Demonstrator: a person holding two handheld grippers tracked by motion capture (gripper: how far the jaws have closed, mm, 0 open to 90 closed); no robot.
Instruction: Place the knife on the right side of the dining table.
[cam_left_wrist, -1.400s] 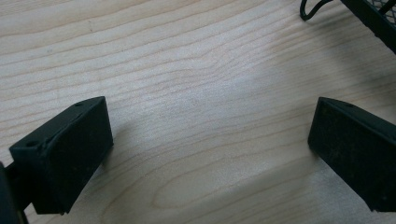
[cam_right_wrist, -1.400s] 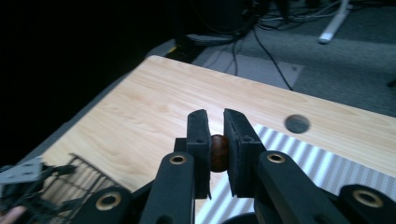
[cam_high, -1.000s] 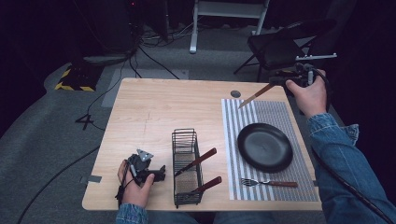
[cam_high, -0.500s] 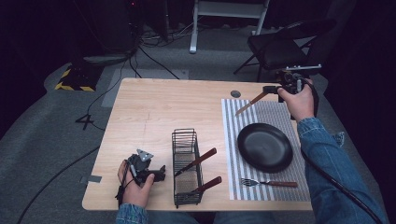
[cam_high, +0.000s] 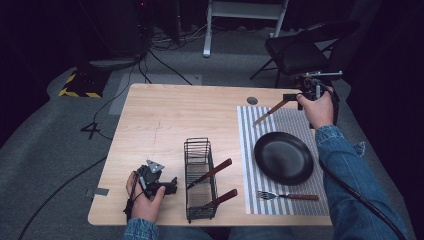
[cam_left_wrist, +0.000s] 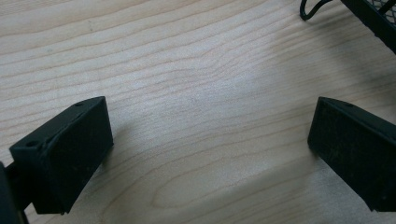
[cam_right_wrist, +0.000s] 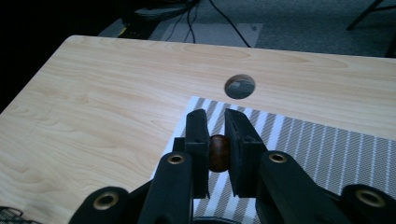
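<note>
Lowered since the earlier frames, the wooden-handled utensil (cam_high: 270, 110) is held by its handle end in the clenched jaws of the right gripper (cam_high: 295, 97), slanting down over the far edge of the striped placemat (cam_high: 300, 125), beyond the black plate (cam_high: 283, 157). Near the wire caddy (cam_high: 200, 180), the left gripper (cam_left_wrist: 205, 154) is rested on the tabletop (cam_high: 165, 120), jaws spread and empty.

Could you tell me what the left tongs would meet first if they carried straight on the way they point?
Probably the black wire rack: the open left tongs point at its near side across bare table, though depth is unclear.
</note>
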